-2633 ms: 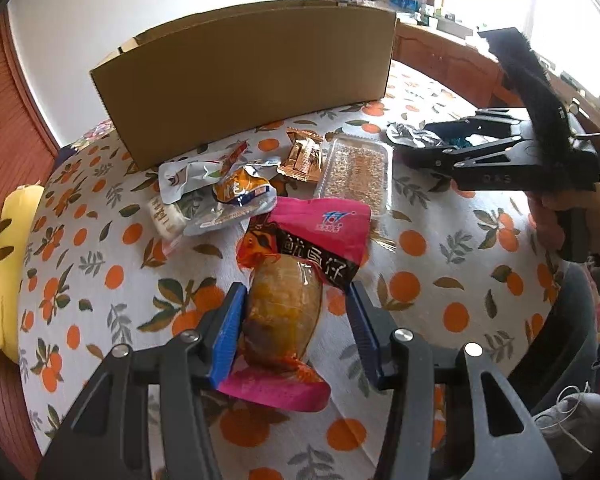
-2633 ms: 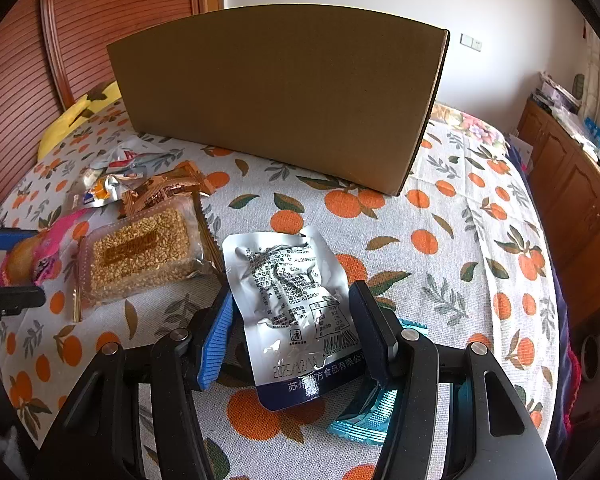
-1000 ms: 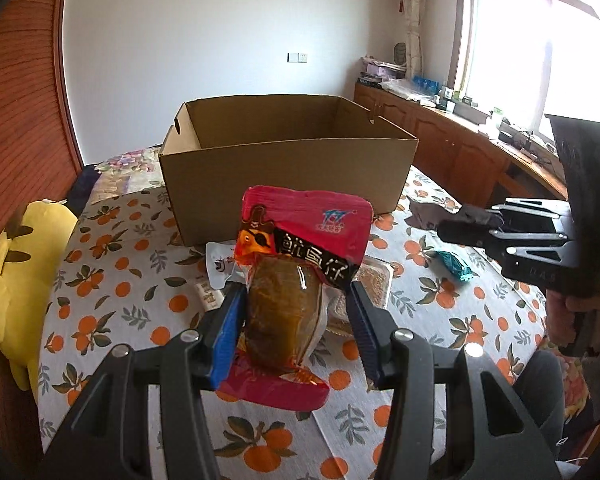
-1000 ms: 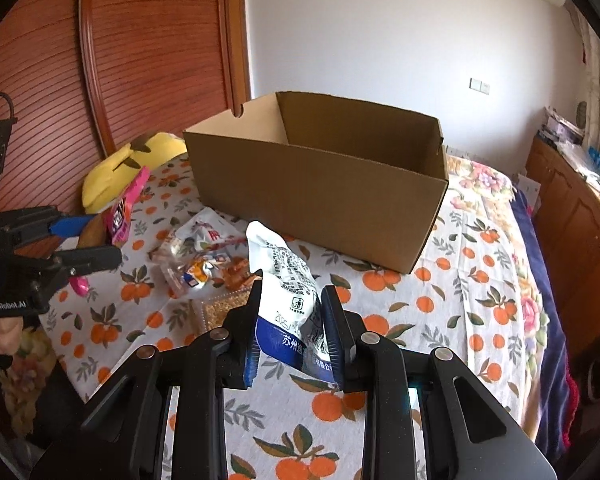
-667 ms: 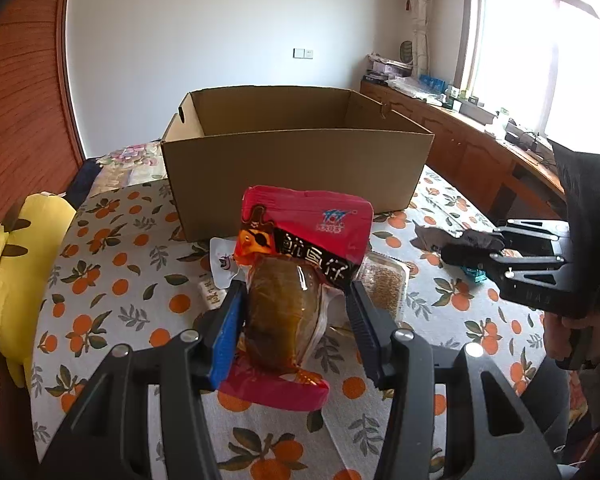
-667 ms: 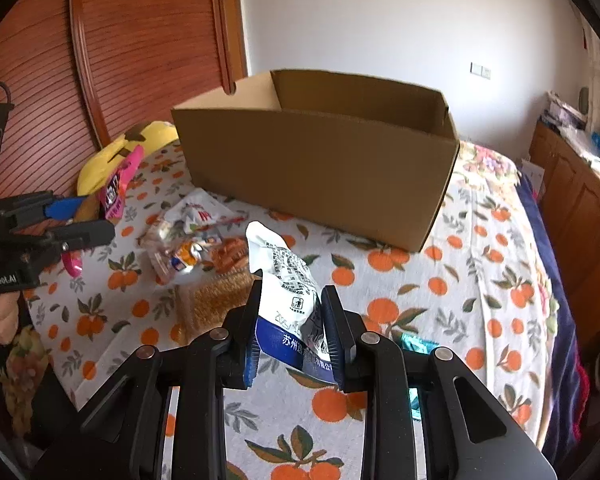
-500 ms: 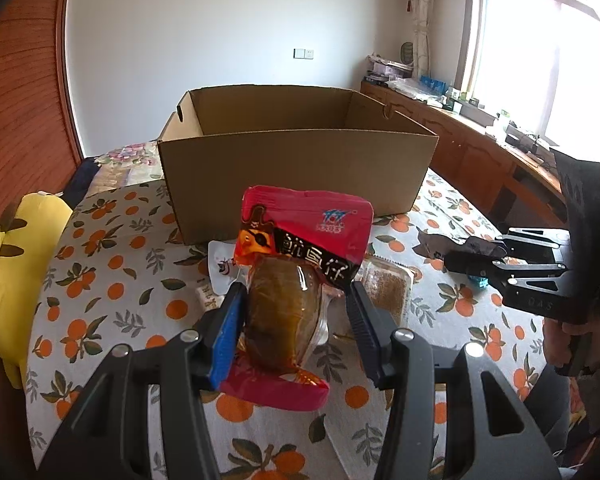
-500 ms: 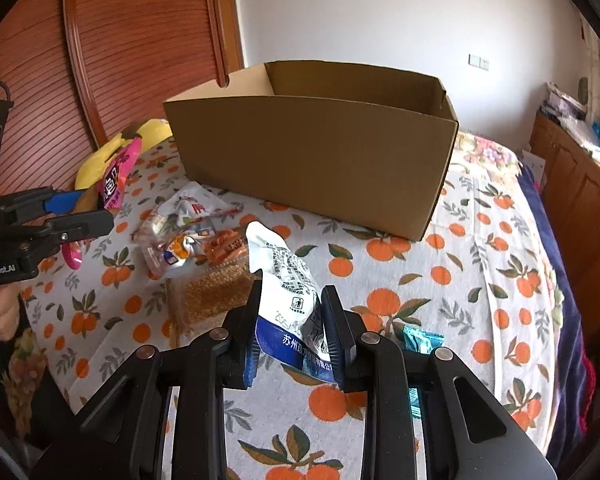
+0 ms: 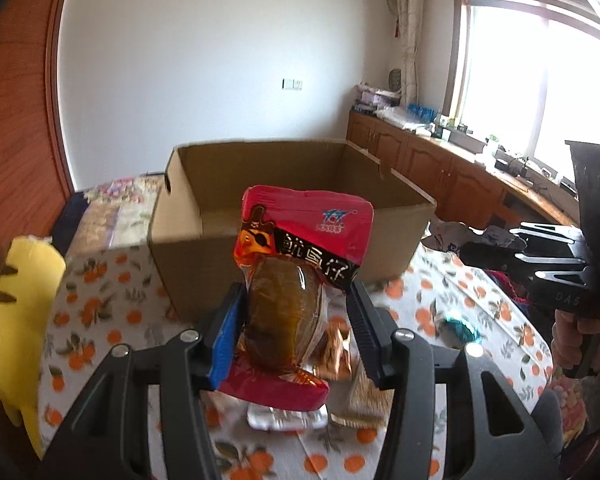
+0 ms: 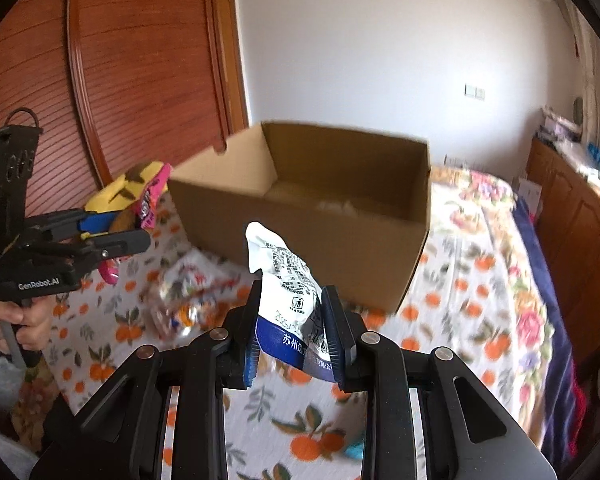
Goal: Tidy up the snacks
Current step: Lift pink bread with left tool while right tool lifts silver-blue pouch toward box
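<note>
My left gripper is shut on a pink snack pack with a brown food piece inside, held up in front of the open cardboard box. My right gripper is shut on a silver and blue pouch, lifted above the table short of the same cardboard box. In the right wrist view the left gripper shows at the left with the pink pack. In the left wrist view the right gripper shows at the right with the pouch.
Loose snacks lie on the orange-print tablecloth before the box, with a teal wrapper to the right. A yellow plush sits at the left table edge. Wooden cabinets and a window stand at the right.
Both grippers have risen and moved towards the box with their packs; the box's inside now shows more fully in both views.
</note>
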Motion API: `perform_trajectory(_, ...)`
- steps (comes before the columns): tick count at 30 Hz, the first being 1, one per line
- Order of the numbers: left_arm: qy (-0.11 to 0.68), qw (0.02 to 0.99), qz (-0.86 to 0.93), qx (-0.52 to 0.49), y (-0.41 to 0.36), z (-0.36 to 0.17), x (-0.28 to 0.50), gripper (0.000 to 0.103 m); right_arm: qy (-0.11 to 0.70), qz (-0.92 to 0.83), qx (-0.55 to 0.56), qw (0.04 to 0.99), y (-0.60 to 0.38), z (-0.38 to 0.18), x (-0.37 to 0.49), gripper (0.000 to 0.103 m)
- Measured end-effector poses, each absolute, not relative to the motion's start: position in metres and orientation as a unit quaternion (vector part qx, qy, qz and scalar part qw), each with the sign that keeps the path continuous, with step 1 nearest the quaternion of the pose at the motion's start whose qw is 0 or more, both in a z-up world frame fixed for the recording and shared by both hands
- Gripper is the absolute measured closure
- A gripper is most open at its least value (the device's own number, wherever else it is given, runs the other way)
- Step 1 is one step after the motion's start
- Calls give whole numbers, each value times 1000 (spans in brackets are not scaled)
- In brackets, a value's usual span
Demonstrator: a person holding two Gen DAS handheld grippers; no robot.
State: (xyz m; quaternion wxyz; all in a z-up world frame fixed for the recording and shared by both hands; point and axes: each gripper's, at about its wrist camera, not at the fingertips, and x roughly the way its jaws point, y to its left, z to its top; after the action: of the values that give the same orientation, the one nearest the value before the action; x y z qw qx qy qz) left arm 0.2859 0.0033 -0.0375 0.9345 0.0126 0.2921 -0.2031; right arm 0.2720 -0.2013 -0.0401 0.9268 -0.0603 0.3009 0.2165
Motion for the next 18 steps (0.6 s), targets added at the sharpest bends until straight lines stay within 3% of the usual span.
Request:
perform_trajectory(9,255,944,-207,11,5,-1,335,52,267,213,-76,937,-192,-5,318,76)
perform_trajectory(18,263,946,-187,15,12,-10,384,52,258,217,-77,938,-183,-14,366,76)
